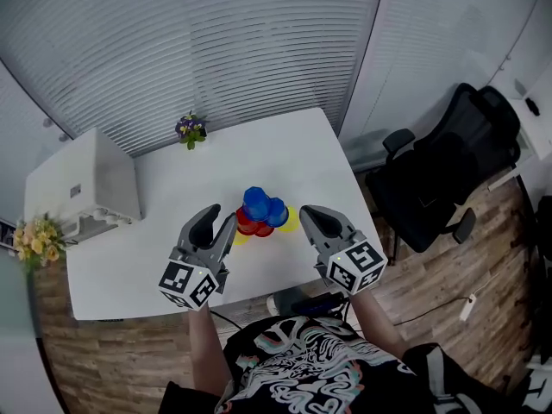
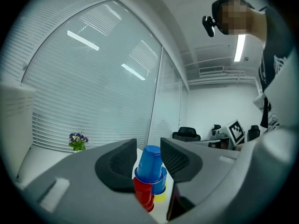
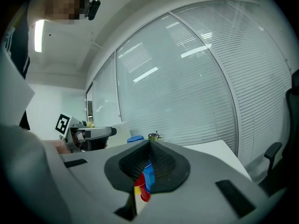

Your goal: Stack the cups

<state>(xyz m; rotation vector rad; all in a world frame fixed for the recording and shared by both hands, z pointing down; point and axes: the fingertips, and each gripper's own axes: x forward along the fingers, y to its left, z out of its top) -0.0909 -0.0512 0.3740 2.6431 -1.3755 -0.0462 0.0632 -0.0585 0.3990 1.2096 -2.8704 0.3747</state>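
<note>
The white tabletop (image 1: 259,153) fills the middle of the head view, its far edge running under the slatted blinds (image 1: 216,41) at 12 o'clock and its right edge dropping to the wood floor (image 1: 448,274) at 3 o'clock. A black office chair (image 1: 440,171) stands on that floor, well apart from the edge. At 9 o'clock a white box (image 1: 86,179) takes up the left end of the tabletop. A small pot of purple flowers (image 1: 191,129) sits near the far edge at 11 o'clock. Between pot, box and right edge the surface is bare, so there is open room beyond the cups toward 12 o'clock and on to 2 o'clock. The cups (image 1: 263,214) stand bunched together nearer the front edge than the far one. A blue cup (image 1: 256,202) sits upside down on top of the red cups (image 1: 248,225), and a yellow cup (image 1: 291,220) peeps out low at 3 o'clock. The left claw (image 1: 221,216) is released at 9 o'clock of the bunch, just beside it. In the left gripper view the blue cup (image 2: 150,162) shows in the gap between its parted jaws, which do not touch it. The right claw (image 1: 308,214) is at 3 o'clock of the bunch, clenched on nothing. In the right gripper view its tips (image 3: 149,146) meet in front of the cups (image 3: 145,178).
</note>
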